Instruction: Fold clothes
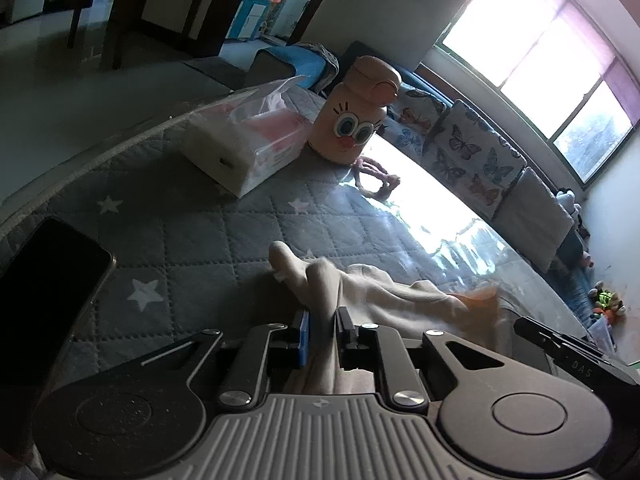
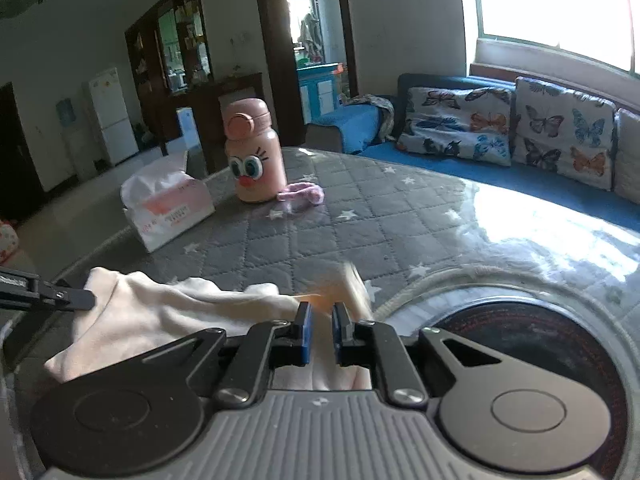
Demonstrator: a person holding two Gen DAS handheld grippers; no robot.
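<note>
The left tongs [image 1: 323, 326] and the right tongs [image 2: 322, 322] each gripped the cream garment [image 2: 168, 312]. It lay on the quilted bench [image 2: 360, 216].

The cream cloth [image 1: 384, 300] is fuzzy at its orange end, and the gripper's black body hides its near part, so you cannot tell what kind of clothing it is. The black phone [image 1: 48, 296] is cut off by the left edge. The toys on the floor [image 1: 606, 302] are too small to make out.
</note>
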